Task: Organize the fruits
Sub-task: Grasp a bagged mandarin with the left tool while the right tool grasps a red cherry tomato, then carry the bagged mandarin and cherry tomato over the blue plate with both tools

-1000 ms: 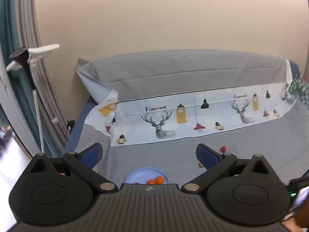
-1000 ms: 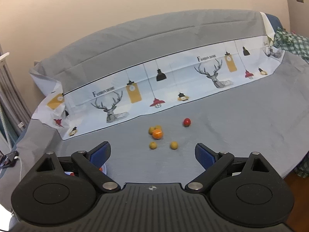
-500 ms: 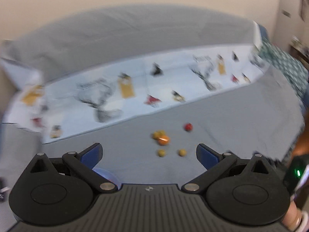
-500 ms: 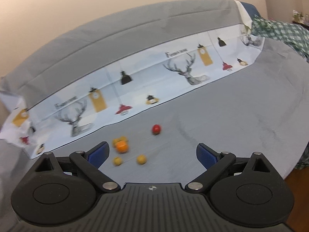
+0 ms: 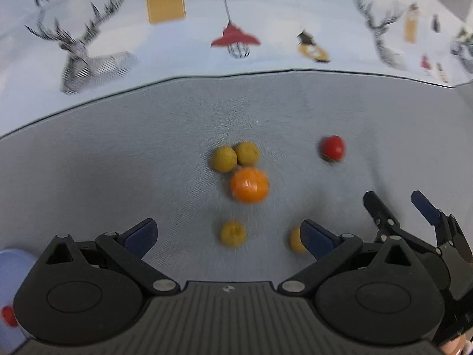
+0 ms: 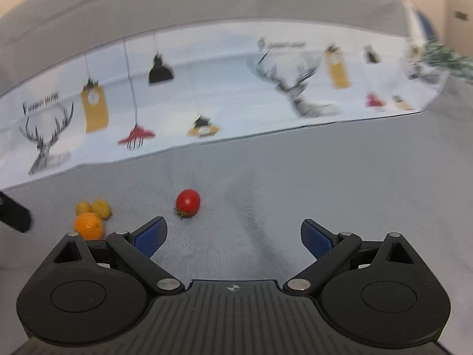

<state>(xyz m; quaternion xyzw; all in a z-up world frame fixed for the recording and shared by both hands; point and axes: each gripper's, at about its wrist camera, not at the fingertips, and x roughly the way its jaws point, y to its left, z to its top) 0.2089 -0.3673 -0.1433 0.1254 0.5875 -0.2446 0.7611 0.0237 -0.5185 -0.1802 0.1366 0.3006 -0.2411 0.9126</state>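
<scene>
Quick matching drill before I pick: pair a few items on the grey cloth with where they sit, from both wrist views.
Things:
1. red fruit
2. orange fruit
3. blue plate
4. right gripper

Places or states:
a. touching two yellow-green fruits
b. open, empty
c. alone, right of the cluster
d. far left edge, left wrist view

Pairs: 1-c, 2-a, 3-d, 4-b

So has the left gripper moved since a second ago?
Yes. The left gripper swung right and closed in on the fruit; the deer-print cloth now looms much nearer.
</scene>
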